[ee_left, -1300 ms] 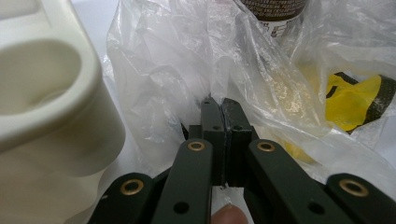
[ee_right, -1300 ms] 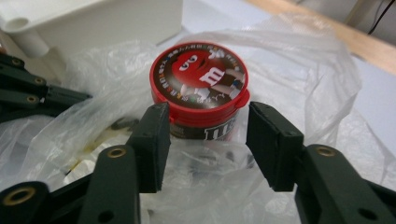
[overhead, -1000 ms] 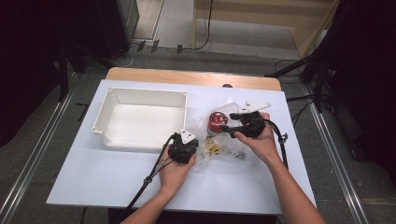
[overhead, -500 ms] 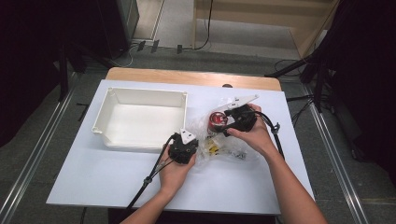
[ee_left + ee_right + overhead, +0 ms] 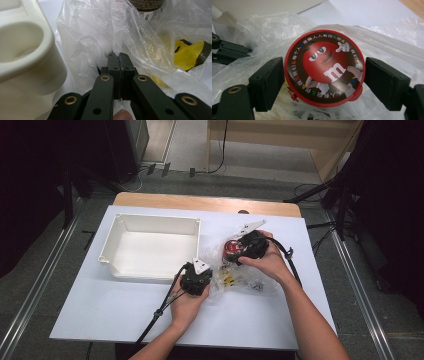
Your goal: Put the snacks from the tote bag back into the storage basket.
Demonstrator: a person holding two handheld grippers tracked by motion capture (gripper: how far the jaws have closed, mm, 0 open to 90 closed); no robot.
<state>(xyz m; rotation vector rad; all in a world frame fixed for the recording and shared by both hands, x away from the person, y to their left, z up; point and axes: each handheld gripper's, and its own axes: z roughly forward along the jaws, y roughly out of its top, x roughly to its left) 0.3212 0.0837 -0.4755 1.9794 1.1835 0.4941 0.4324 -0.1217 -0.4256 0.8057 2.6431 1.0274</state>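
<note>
1. High view, nearest me: my left gripper (image 5: 196, 281) is clamped on the bag (image 5: 240, 280), pinning its film so it can't slide.
2. My right gripper (image 5: 248, 246), jaws just opening, straddles the red-lidded tub (image 5: 323, 75) inside the bag; its pads (image 5: 268, 82) aren't pressing yet, I judge.
3. Behind sits the bin (image 5: 150, 247), probably the drop spot.
4. Count: two grippers, one bag, one tub, one yellow packet (image 5: 191, 53), one bin.
</note>
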